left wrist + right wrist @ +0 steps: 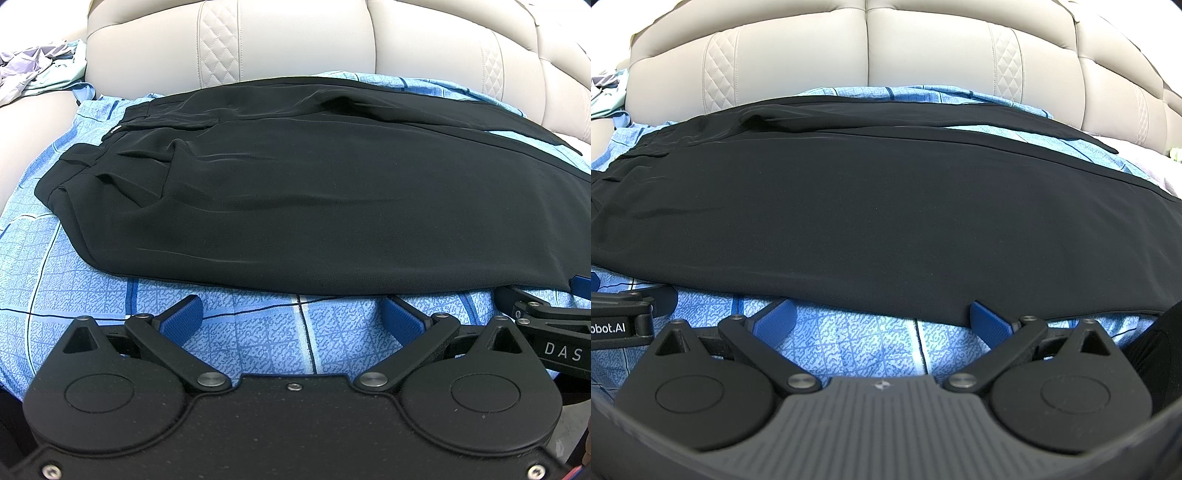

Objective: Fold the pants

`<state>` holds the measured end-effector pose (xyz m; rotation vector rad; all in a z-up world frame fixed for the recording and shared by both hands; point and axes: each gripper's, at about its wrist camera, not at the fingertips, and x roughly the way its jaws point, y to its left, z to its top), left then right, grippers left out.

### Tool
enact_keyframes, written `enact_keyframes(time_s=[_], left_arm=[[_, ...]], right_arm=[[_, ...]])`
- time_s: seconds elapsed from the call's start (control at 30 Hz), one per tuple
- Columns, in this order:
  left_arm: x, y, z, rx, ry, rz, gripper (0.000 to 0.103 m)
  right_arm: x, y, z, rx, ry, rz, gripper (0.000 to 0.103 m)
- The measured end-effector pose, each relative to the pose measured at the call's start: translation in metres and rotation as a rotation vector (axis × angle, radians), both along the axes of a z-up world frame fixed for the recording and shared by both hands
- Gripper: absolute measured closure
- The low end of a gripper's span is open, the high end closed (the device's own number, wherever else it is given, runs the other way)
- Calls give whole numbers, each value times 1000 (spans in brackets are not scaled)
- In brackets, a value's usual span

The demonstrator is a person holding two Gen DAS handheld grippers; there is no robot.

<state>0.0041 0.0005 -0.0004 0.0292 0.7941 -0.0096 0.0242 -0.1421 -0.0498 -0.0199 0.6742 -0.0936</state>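
Note:
Black pants (295, 192) lie flat on a blue patterned sheet (240, 332), folded lengthwise with one leg on the other. The waistband (85, 162) points left and the legs run off to the right. My left gripper (291, 314) is open just short of the near edge of the pants, with nothing between its blue pads. In the right wrist view the same pants (886, 206) fill the middle. My right gripper (882, 314) is open at their near edge, its right fingertip touching the fabric hem. Each gripper shows at the edge of the other's view.
A cream leather sofa back (288, 40) rises behind the sheet. Crumpled pale clothes (33, 70) lie at the far left on the seat. The other gripper (546, 325) sits close at my right, and in the right wrist view its neighbour (620, 317) sits at the left.

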Motion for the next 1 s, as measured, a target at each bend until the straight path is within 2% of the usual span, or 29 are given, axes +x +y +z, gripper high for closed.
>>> enact_keyframes(time_s=[0.83, 0.9, 0.97, 1.0], left_arm=[[-3, -1, -3, 8, -16, -2, 0], [-2, -1, -1, 7, 8, -2, 0], [4, 6, 4, -18, 59, 8, 2], [5, 15, 9, -48, 64, 26, 10]], right_arm=[[-8, -1, 1, 10, -23, 9, 0], [-10, -1, 1, 16, -45, 5, 0], [-14, 0, 4, 20, -85, 33, 0], [-17, 3, 8, 17, -120, 56, 0]])
